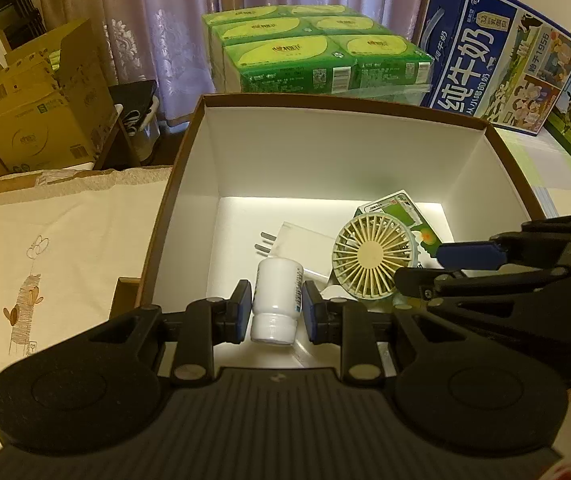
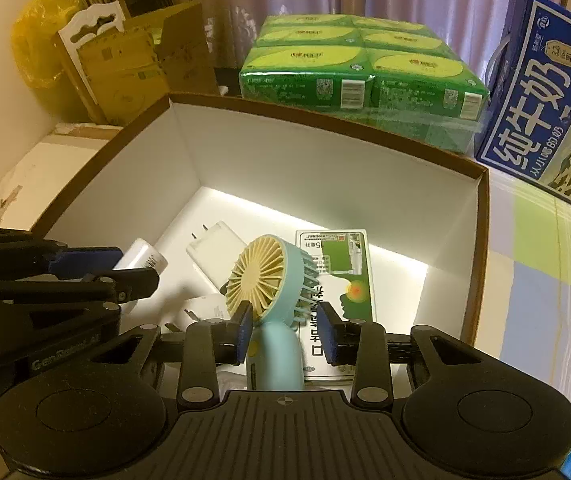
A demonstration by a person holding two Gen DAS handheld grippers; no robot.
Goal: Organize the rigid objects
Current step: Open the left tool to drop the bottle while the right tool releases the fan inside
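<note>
A: White plastic bottle point(image 1: 275, 296), cylindrical, smooth, with a printed label, sits between the left gripper point(image 1: 277, 312) pads. The blue pads are clamped on both of its sides, jaws nearly closed. It is low inside the box point(image 1: 325, 152), at the near-left part.

B: Box material?

A: Card, brown outside and rim, plain white inside, open top. The right wrist view shows what the left one hides: the fan point(image 2: 261, 276) has a pale blue handle and body, plus a cream ribbed round grille. The left view only gets the grille face.

B: Right gripper point(image 2: 285, 332)?

A: Jaws a little apart with the fan handle between them. One pad is at the handle's edge and the other stands off it with a gap, so no grip. Fan head tilts over the flat carton point(image 2: 337, 272).

B: Count inside the box.

A: One bottle, one fan, one flat green-and-white carton lying on the floor, one white charger block point(image 2: 213, 256) with two prongs. The right view adds a second, smaller white plug point(image 2: 205, 308) near the gripper; the left view doesn't show it.

B: Outside?

A: Green tissue packs point(image 1: 317, 56) in clear wrap behind the box, six tops showing. One blue milk carton point(image 1: 497, 52) to their right, glossy print. Brown cardboard boxes point(image 1: 37, 112) at left. Yellow plastic bag point(image 2: 41, 32) in the right view only. Cream cloth point(image 1: 45, 260) with cartoon prints in the left view only.
</note>
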